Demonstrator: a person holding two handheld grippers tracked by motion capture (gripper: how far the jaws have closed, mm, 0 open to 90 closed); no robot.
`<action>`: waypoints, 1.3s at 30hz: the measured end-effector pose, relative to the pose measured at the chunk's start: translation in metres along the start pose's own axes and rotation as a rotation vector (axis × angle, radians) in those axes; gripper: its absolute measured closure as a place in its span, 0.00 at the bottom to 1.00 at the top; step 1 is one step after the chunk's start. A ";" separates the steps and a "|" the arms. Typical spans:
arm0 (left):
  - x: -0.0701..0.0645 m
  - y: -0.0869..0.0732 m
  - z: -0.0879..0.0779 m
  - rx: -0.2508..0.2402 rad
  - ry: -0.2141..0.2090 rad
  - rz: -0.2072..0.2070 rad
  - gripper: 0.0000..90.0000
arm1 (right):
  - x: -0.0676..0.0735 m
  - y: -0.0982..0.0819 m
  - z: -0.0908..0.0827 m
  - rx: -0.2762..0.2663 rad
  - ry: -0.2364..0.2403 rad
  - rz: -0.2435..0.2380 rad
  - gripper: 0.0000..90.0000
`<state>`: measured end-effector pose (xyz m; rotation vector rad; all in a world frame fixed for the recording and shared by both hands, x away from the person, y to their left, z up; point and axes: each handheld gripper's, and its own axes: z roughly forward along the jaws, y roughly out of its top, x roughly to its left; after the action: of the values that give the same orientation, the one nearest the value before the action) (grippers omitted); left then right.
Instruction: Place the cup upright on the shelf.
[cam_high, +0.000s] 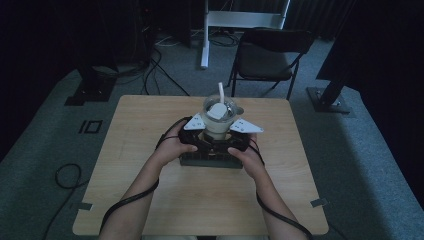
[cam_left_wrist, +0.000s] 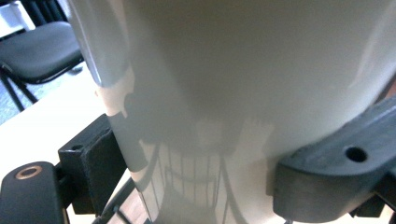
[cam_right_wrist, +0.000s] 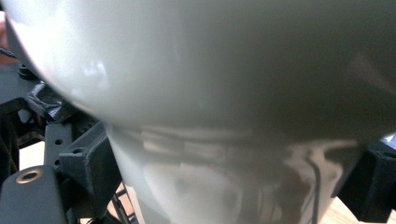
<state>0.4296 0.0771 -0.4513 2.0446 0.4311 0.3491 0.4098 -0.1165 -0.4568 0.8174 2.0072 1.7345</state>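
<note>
A light wooden square table (cam_high: 150, 200) is seen from above on a grey carpeted floor (cam_high: 360, 165). Beyond its far edge a black folding chair (cam_high: 267, 57) is placed, beside a white metal frame leg (cam_high: 205, 40); dark stand bases (cam_high: 87, 92) and loose black cables (cam_high: 155, 70) are spread over the floor at the far left. On the table, a dark flat rack-like base (cam_high: 210, 159) is seen directly under the hands; its exact form cannot be told in the dim light. Nothing else is set between the person and the work.

A clear plastic cup with milky liquid (cam_high: 220, 120) is held upright near the middle of the table, just above that dark base, and a white straw (cam_high: 220, 92) is seen rising from its lidded top. The cup is flanked by both tools. The left gripper (cam_high: 196, 131) is pressed against the cup's left side; in the left gripper view its black jaws are seen partly closed, one on each side of the cup wall (cam_left_wrist: 243, 93), touching it. The right gripper (cam_high: 239, 134) is set against the cup's right side; in the right gripper view the cup's lower body (cam_right_wrist: 224, 186) is seen lodged between the two black jaws, and the cup appears gripped there as well. Both hands are kept close together, with the cup between them.
</note>
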 end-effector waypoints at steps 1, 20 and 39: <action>0.000 -0.002 0.001 0.001 0.005 -0.002 0.12 | 0.000 -0.002 0.002 0.006 -0.002 -0.003 0.10; -0.006 -0.035 0.001 -0.036 0.040 -0.184 0.10 | 0.013 -0.017 0.010 0.064 -0.083 -0.068 0.10; -0.010 -0.042 0.002 -0.079 0.083 -0.243 0.06 | 0.019 -0.025 -0.008 0.006 -0.123 -0.043 0.10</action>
<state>0.4146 0.0898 -0.4894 1.8806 0.6985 0.2984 0.3859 -0.1128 -0.4782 0.8541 1.9360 1.6152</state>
